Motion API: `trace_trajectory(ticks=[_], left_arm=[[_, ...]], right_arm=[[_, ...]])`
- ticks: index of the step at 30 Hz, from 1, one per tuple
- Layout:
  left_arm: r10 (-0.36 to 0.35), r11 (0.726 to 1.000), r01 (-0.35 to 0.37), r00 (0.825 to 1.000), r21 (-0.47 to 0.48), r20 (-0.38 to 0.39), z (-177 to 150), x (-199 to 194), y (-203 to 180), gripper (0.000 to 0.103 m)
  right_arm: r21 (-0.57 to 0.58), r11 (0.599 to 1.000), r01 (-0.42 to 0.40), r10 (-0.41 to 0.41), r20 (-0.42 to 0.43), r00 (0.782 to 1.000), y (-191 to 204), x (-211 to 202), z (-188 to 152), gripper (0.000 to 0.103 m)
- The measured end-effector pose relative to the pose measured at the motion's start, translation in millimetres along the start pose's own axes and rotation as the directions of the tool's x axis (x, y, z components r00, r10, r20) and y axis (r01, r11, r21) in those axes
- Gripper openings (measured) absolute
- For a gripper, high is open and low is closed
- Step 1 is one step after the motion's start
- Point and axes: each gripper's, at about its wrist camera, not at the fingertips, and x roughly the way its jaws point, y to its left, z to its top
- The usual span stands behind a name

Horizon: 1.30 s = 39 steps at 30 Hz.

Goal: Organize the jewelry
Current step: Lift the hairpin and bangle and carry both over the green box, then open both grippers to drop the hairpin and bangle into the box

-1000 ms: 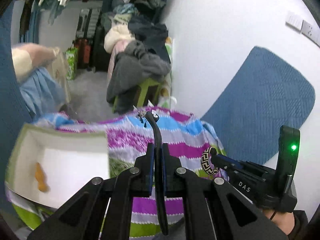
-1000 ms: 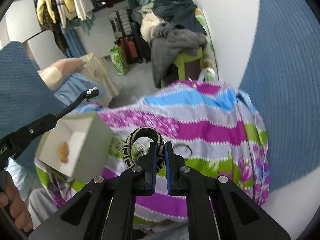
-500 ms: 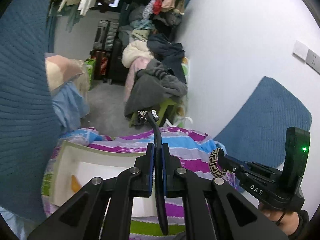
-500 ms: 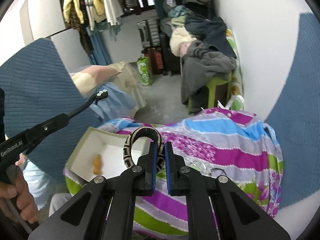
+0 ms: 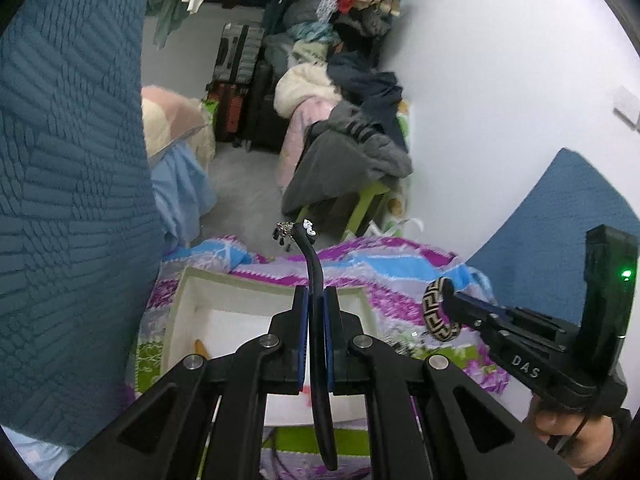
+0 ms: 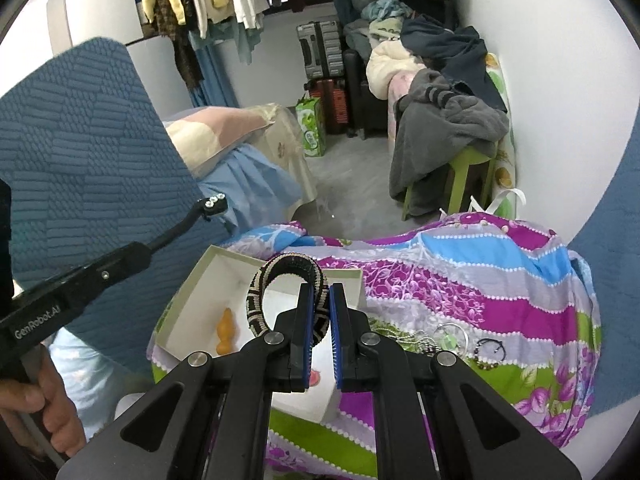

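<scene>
In the left wrist view, the left gripper [image 5: 316,312] had its jaws pinched on a curved black hair band [image 5: 314,280] whose tip carried small silver and white stones, the band rising above a shallow white open cardboard box [image 5: 188,304] that sat at the left edge of a bright purple, blue and green patterned bedspread [image 5: 400,264]. To the right, the right gripper [image 5: 450,308] held a round woven black-and-cream patterned bangle [image 5: 436,312] above the cloth, just beside the box's right wall. In the right wrist view, the right gripper [image 6: 320,320] had its jaws clamped on the bangle [image 6: 276,280], which stood upright over the box [image 6: 192,300]; a small orange trinket [image 6: 226,332] lay inside the box near its left side. A loose cluster of silver chains and rings [image 6: 444,338] and a dark beaded bracelet [image 6: 490,352] rested on the bedspread [image 6: 480,280] to the right of the box. The hair band [image 6: 200,216] showed at the left, held by the left gripper [image 6: 148,252].
</scene>
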Motion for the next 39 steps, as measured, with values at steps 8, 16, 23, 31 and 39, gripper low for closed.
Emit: trace_trajectory(ticks=[8, 16, 23, 31, 39], left_arm=[[0.035, 0.999, -0.035, 0.995, -0.007, -0.095, -23, 43, 39, 0.005], [0.063, 0.997, -0.069, 0.98, -0.025, -0.19, -52, 78, 71, 0.005], [0.076, 0.996, -0.087, 0.968, -0.032, -0.239, -68, 94, 87, 0.006], [0.069, 0.998, -0.068, 0.977, 0.011, -0.203, -66, 81, 75, 0.007], [0.107, 0.994, -0.111, 0.985, -0.021, -0.135, -45, 43, 62, 0.032]], right_arm=[[-0.012, 1.0, 0.018, -0.02, -0.111, 0.994, 7, 49, -25, 0.006], [-0.076, 0.997, 0.013, -0.029, -0.211, 0.977, 24, 97, -52, 0.006], [-0.099, 0.995, -0.004, -0.023, -0.27, 0.963, 32, 122, -66, 0.007], [-0.092, 0.995, -0.022, -0.005, -0.282, 0.959, 31, 121, -67, 0.018], [-0.097, 0.994, -0.056, 0.034, -0.215, 0.976, 32, 88, -50, 0.025]])
